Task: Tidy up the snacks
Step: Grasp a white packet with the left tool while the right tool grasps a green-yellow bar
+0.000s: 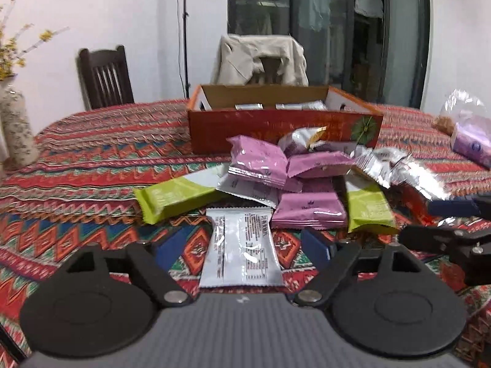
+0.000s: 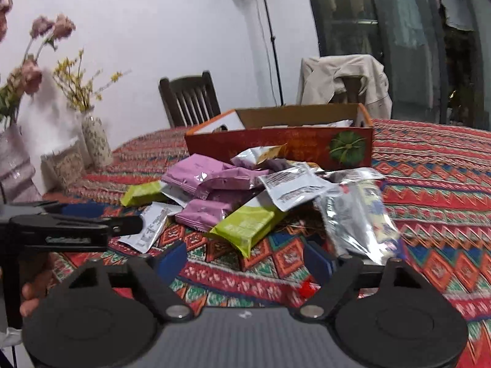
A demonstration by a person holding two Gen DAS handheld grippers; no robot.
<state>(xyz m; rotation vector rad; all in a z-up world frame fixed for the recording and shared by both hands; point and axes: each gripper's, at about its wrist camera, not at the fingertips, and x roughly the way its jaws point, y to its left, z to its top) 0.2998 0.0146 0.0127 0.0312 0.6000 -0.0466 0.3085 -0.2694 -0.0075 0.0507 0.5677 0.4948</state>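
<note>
A pile of snack packets lies on the patterned tablecloth in front of an open orange cardboard box [image 1: 276, 125] [image 2: 276, 145] that holds a few silver packets. Pink packets [image 1: 260, 159] [image 2: 205, 211], green packets [image 1: 175, 196] [image 2: 248, 225] and silver packets [image 1: 399, 168] [image 2: 359, 214] overlap in the pile. My left gripper [image 1: 241, 245] is open, and a white packet [image 1: 242, 254] lies flat between its fingers, touching neither pad. My right gripper [image 2: 245, 257] is open over bare cloth, just short of the green packet. Each gripper also shows at the edge of the other's view.
A patterned vase [image 1: 15, 128] [image 2: 95, 141] with yellow sprigs stands at the table's left. A dark chair [image 1: 104, 76] and a chair draped with a beige jacket [image 1: 260, 58] stand behind the table. A clear bag with a purple pack [image 1: 469, 141] lies at far right.
</note>
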